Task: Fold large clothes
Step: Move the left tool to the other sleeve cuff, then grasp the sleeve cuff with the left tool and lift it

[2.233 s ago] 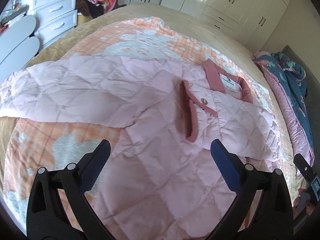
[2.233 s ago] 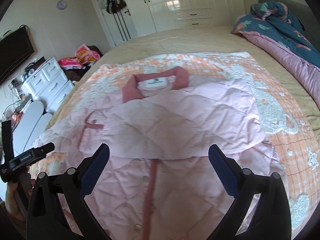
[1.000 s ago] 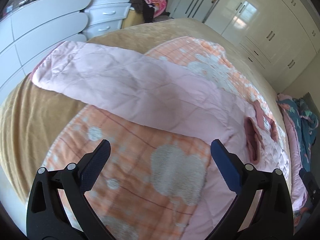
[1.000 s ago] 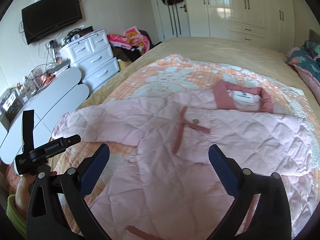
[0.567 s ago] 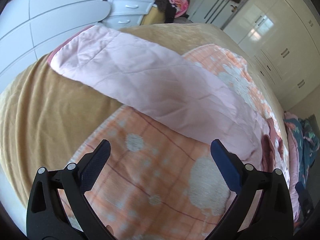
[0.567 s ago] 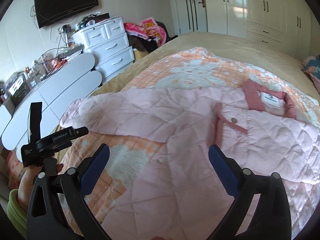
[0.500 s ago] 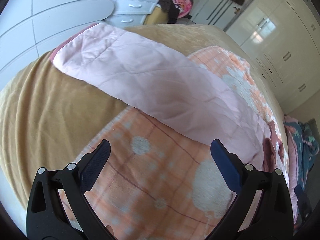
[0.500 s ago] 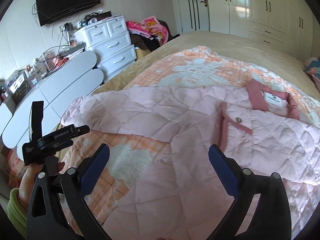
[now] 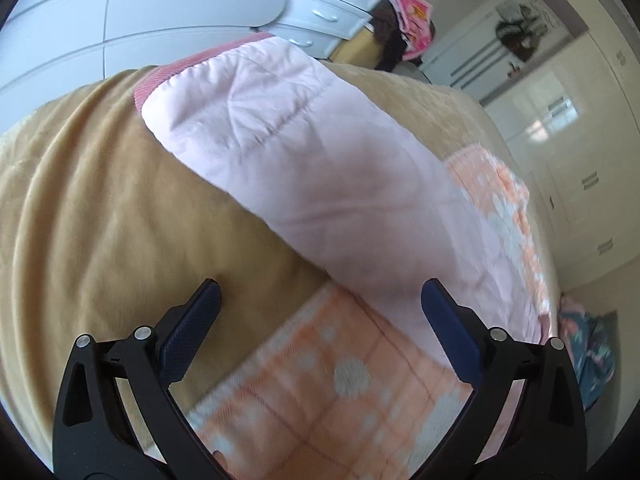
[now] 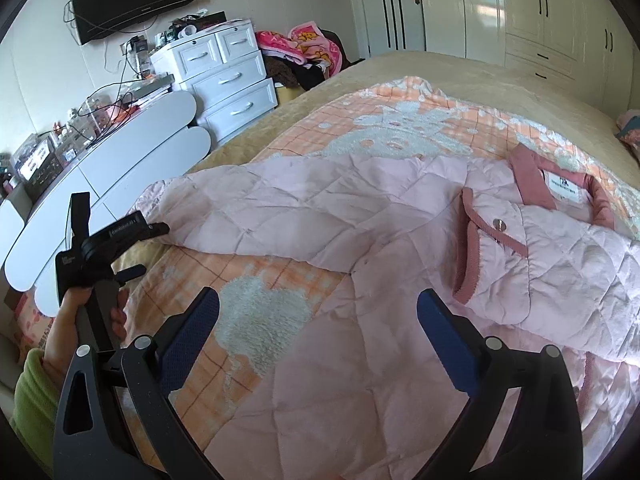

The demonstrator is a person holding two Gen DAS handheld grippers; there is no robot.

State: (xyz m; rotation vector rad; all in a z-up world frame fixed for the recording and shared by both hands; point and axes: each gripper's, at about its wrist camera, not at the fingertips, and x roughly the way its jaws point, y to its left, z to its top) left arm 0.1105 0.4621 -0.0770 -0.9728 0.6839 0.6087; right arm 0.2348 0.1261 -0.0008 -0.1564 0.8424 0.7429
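Observation:
A pale pink quilted jacket (image 10: pixel 380 240) lies face up on the bed, with its collar (image 10: pixel 560 188) at the right. One sleeve is folded across the chest. The other sleeve (image 9: pixel 312 168) stretches left, and its darker pink cuff (image 9: pixel 180 76) reaches the bed's edge. My left gripper (image 9: pixel 320 312) is open and empty, low over the bed just short of that sleeve. It also shows in the right wrist view (image 10: pixel 136 248), beside the cuff end. My right gripper (image 10: pixel 316 316) is open and empty above the jacket's lower body.
An orange and white checked blanket (image 10: pixel 392 120) lies under the jacket on a tan bedspread (image 9: pixel 100 208). White rounded panels (image 10: pixel 120 160) and a white drawer unit (image 10: pixel 228 80) stand close along the left edge. White wardrobes (image 10: pixel 540 8) line the far wall.
My left gripper has moved left along the outstretched sleeve to near its cuff. My right gripper has swung left over the jacket body. Both stay open.

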